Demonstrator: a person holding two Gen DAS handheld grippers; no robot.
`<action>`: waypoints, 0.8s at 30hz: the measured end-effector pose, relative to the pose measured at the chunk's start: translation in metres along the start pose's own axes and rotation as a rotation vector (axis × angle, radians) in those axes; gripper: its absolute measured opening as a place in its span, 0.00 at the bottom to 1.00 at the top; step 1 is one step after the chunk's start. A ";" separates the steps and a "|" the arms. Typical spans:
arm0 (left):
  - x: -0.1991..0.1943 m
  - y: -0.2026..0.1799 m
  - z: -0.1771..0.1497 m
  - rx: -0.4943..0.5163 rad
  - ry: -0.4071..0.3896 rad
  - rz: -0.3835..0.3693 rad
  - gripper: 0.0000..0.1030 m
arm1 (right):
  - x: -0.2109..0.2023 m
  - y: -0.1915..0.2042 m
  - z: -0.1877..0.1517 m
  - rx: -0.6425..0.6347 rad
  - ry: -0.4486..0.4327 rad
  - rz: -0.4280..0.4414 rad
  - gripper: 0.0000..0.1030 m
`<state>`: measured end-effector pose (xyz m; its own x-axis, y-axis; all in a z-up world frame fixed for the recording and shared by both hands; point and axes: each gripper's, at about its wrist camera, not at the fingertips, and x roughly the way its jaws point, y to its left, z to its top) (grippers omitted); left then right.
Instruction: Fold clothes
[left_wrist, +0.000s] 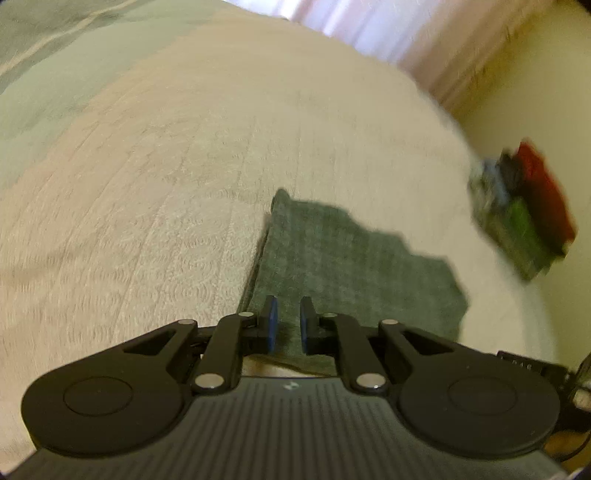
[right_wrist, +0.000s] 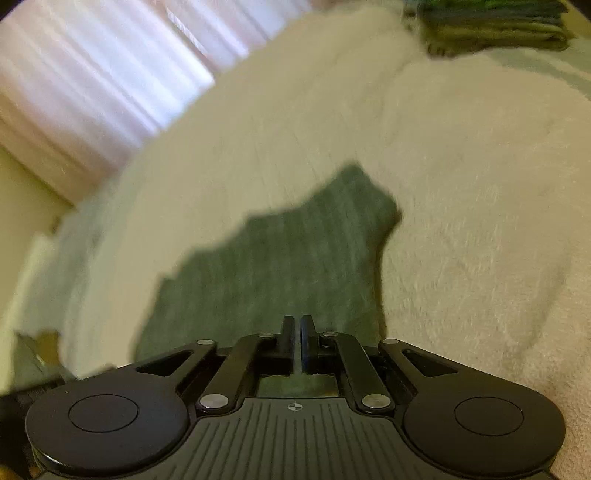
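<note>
A grey-green garment (left_wrist: 351, 266) lies flat on a cream bedspread (left_wrist: 184, 184); it also shows in the right wrist view (right_wrist: 280, 266). My left gripper (left_wrist: 289, 325) is open with a narrow gap, above the garment's near left part, with nothing between its blue pads. My right gripper (right_wrist: 297, 343) is shut, with the jaws nearly touching, over the garment's near edge; I cannot see any cloth pinched between them. Both views are blurred by motion.
A pile of red, green and dark clothes (left_wrist: 524, 214) sits at the bed's right edge. A stack of folded greenish clothes (right_wrist: 495, 26) lies at the far side. Pink curtains (right_wrist: 92, 81) and a yellow wall (left_wrist: 535, 92) border the bed.
</note>
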<state>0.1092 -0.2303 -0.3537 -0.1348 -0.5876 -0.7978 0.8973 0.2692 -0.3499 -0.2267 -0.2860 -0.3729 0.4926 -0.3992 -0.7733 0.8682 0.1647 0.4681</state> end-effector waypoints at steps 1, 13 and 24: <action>0.007 -0.002 0.001 0.019 0.032 0.042 0.09 | 0.003 -0.003 -0.003 -0.010 0.023 -0.043 0.03; -0.003 -0.039 -0.011 0.192 0.220 0.314 0.34 | -0.032 -0.018 -0.007 -0.069 0.062 -0.105 0.88; 0.002 -0.057 -0.042 0.246 0.294 0.353 0.35 | -0.036 -0.027 -0.024 -0.043 0.139 -0.082 0.88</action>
<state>0.0397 -0.2146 -0.3555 0.1133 -0.2452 -0.9628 0.9769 0.2041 0.0629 -0.2670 -0.2541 -0.3679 0.4205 -0.2848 -0.8614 0.9063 0.1761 0.3842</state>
